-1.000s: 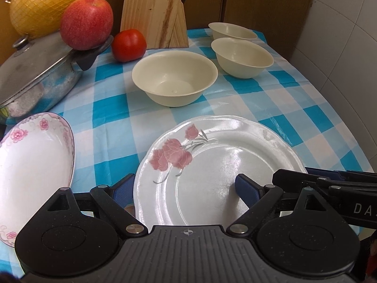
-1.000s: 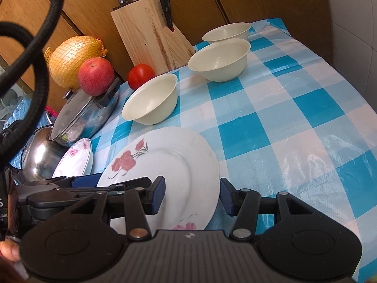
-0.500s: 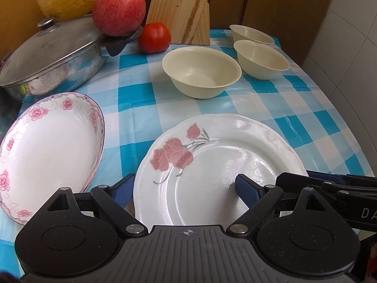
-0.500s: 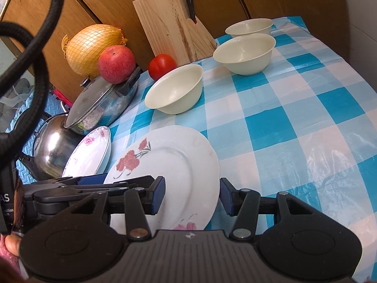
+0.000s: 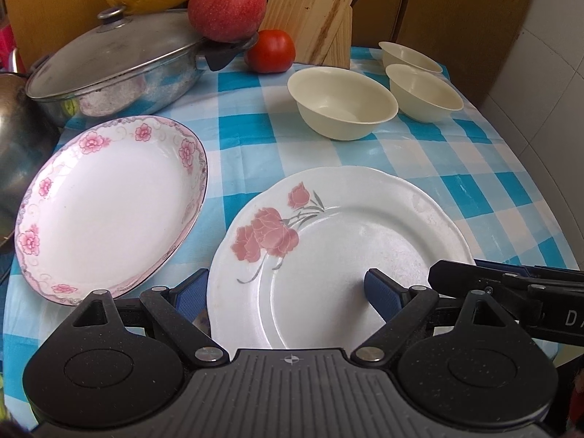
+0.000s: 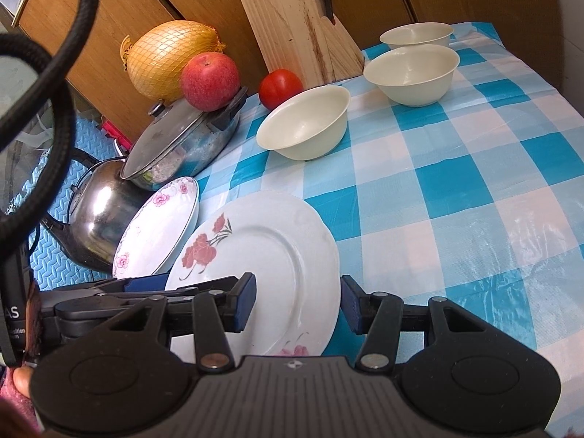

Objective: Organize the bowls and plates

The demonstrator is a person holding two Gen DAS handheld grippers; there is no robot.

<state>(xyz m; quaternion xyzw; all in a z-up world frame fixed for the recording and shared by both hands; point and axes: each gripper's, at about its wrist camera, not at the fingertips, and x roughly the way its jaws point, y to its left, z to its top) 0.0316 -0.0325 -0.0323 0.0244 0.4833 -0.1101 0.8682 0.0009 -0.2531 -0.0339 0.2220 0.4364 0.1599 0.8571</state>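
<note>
blue-checked tablecloth (image 5: 241, 135) fills the kitchen scene. both grippers straddle the rose plate (image 5: 339, 252): left gripper (image 5: 281, 292) wide across its near left rim, right gripper (image 6: 297, 303) across its right rim, pads apparently just clear. the pink-bordered plate (image 5: 109, 208) lies left; partial lettering "da" and "as" shows on the tools.

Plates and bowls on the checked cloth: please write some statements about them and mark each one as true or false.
1. Three cream bowls stand empty on the cloth. True.
2. The bowls are stacked inside each other. False: each stands alone.
3. An apple rests on the pot. True.
4. The tomato lies in a bowl. False: it sits on the cloth beside the knife block.
5. The rose plate lies on top of the pink-rimmed plate. False: they are side by side.
</note>
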